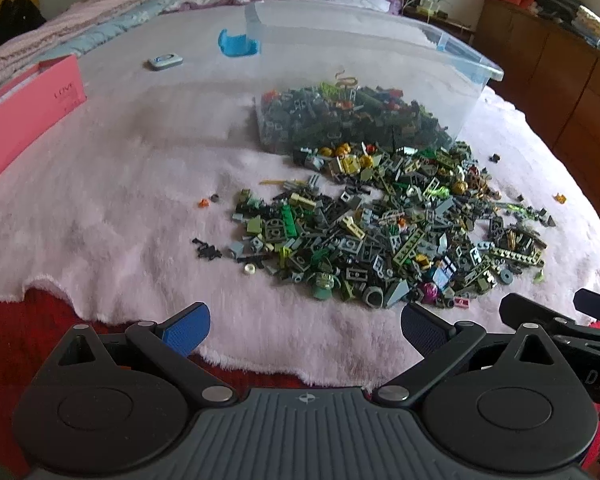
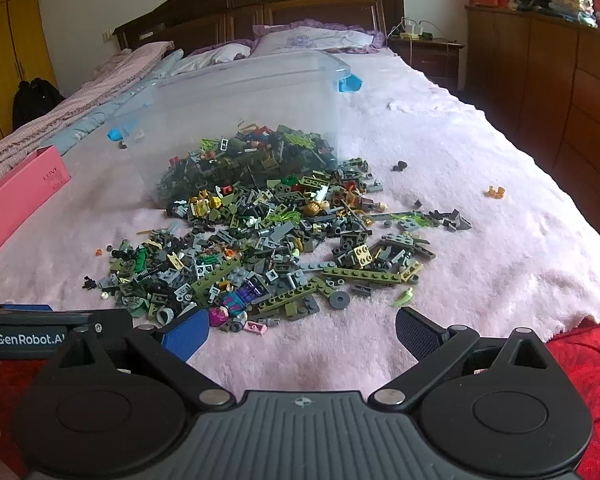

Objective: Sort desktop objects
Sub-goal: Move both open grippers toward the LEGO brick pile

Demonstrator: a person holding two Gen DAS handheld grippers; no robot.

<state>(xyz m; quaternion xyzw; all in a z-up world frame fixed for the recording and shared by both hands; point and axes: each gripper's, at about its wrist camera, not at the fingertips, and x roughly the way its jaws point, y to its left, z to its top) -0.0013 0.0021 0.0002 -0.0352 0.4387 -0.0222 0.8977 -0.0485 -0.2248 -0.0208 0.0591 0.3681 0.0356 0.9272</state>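
A wide heap of small toy bricks [image 1: 388, 224], mostly grey, olive and green, lies on a pale pink fluffy blanket [image 1: 120, 208]. Behind it a clear plastic bin [image 1: 364, 52] lies tipped on its side with more bricks spilling out of its mouth. In the right wrist view the same heap [image 2: 276, 240] and bin [image 2: 240, 96] fill the middle. My left gripper [image 1: 304, 326] hangs open in front of the heap's near edge, nothing between its blue pads. My right gripper [image 2: 302, 332] is open too, its left pad just short of the nearest pieces.
A pink box [image 1: 24, 112] lies at the left. A blue clip [image 1: 238, 44] and a small white-and-blue item [image 1: 165, 61] lie beyond. Stray bricks [image 2: 494, 192] are scattered on the right. Red bedding [image 2: 580, 368] shows under the blanket's front edge. Wooden drawers [image 2: 560, 92] stand at the right.
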